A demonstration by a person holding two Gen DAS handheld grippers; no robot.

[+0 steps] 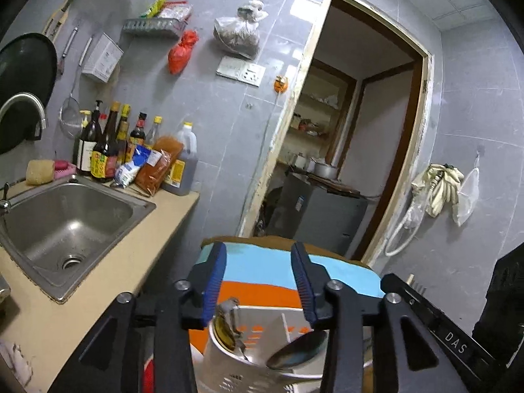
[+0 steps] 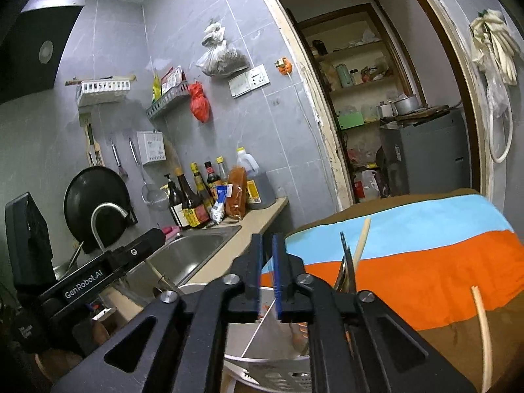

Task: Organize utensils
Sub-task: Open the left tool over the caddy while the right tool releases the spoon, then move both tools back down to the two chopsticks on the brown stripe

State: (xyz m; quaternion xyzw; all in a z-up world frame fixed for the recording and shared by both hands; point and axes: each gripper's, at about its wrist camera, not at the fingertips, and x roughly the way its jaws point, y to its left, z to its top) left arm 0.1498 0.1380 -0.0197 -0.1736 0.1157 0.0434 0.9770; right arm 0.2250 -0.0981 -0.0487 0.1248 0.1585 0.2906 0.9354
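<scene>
A: How do the hands sit?
B: Both tilt slightly down over the white holder beside the striped cloth. Left gripper is wide, right gripper narrow, both empty.
A: Utensils?
B: Spoon and fork stand in the holder

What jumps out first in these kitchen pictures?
Probably the striped blue and orange cloth, spread bright behind a white holder with a spoon in it. Left of it, dark bottles crowd the counter beside the steel sink.
</scene>
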